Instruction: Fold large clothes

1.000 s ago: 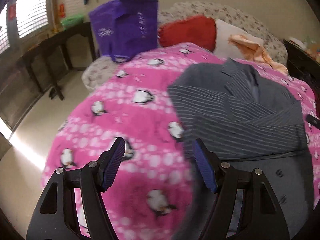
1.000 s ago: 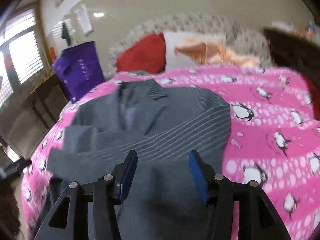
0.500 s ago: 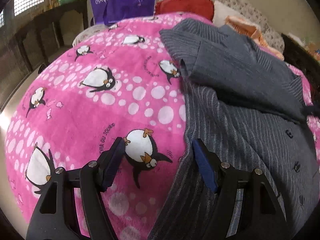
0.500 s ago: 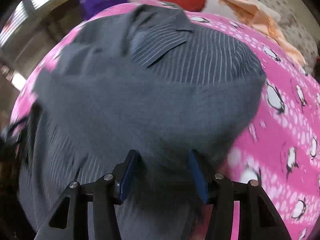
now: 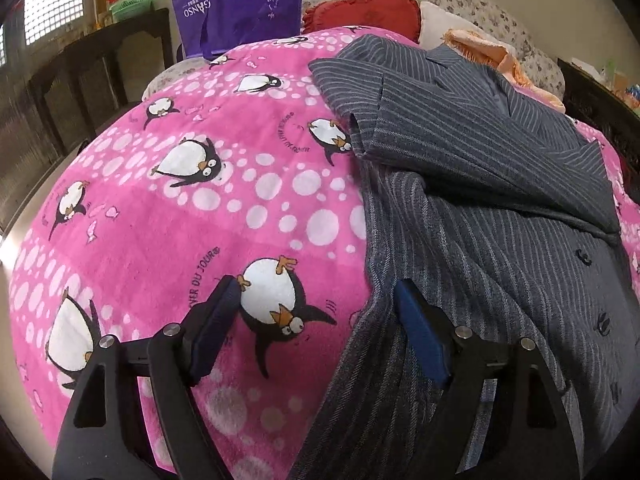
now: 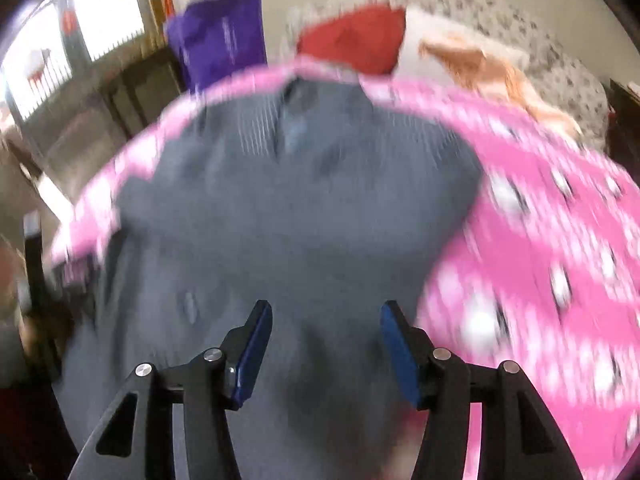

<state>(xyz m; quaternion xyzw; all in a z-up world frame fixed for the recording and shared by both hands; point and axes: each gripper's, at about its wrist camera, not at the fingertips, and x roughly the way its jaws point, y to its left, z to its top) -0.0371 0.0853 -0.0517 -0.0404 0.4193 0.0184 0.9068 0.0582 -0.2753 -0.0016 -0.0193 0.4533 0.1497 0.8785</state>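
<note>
We hold our left claw (image 5: 316, 304) low over the near part of the bed, its 2 fingers spread wide and gripping nothing. The left finger (image 5: 212, 328) sits above a penguin on the pink blanket (image 5: 192, 208); the right finger (image 5: 420, 336) lies at the near left edge of the grey striped jacket (image 5: 480, 208), and we cannot tell whether it presses the cloth or only hangs just over it.

The jacket is spread on the right half of the blanket, collar at the far end, with 1 sleeve folded across its chest and dark buttons showing on the near right front.

Our right claw (image 6: 326, 340) is also spread wide and holds nothing. Its view is blurred, but both blue-padded fingers frame the near part of the jacket (image 6: 304, 216), with the pink blanket (image 6: 552, 220) on the right; contact with the cloth cannot be judged.

At the far end of the bed lie a red pillow (image 5: 368, 12) and an orange cloth (image 5: 492, 48). A purple bag (image 5: 240, 0) stands at the far left corner, beside a dark table (image 5: 100, 64).
</note>
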